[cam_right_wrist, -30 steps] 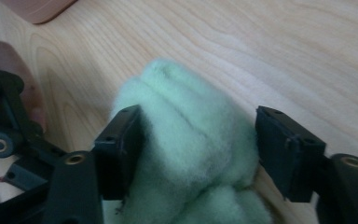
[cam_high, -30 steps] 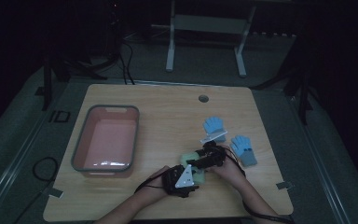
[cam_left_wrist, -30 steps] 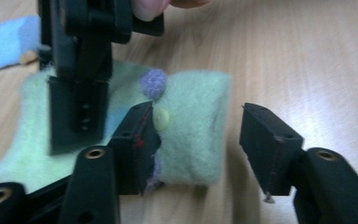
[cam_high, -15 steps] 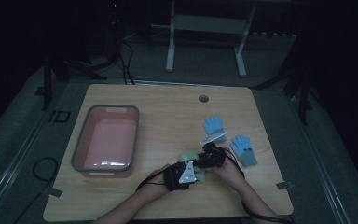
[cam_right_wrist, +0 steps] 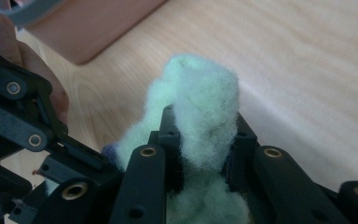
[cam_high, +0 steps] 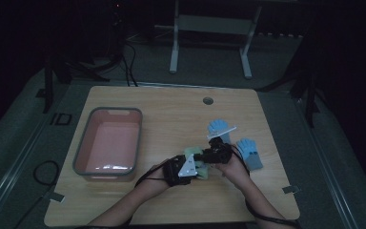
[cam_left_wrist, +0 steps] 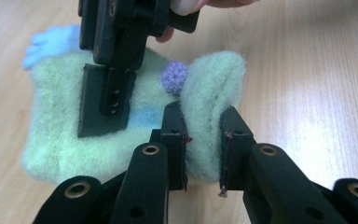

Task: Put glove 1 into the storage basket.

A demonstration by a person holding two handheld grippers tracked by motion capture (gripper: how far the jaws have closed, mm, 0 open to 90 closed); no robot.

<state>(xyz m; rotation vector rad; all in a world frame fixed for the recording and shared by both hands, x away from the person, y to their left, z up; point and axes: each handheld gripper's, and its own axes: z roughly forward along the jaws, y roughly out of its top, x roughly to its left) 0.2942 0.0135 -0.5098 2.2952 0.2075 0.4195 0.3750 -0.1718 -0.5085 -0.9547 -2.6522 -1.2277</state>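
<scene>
Both grippers clamped on the fuzzy green glove [cam_left_wrist: 121, 135] near the tabletop's [cam_high: 171, 109] front edge: left gripper [cam_left_wrist: 203, 140] pinching one fold, right gripper [cam_right_wrist: 203, 140] another. Probably lifting; next, carry toward pink bin [cam_high: 108, 143].

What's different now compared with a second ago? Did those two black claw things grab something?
Yes. Both sets of fingers have just been closing on the fuzzy green mitten: the left gripper pinches one fold, the right gripper another, and it looks slightly raised off the table. The pink tub and the two blue gloves lie where they were.
</scene>
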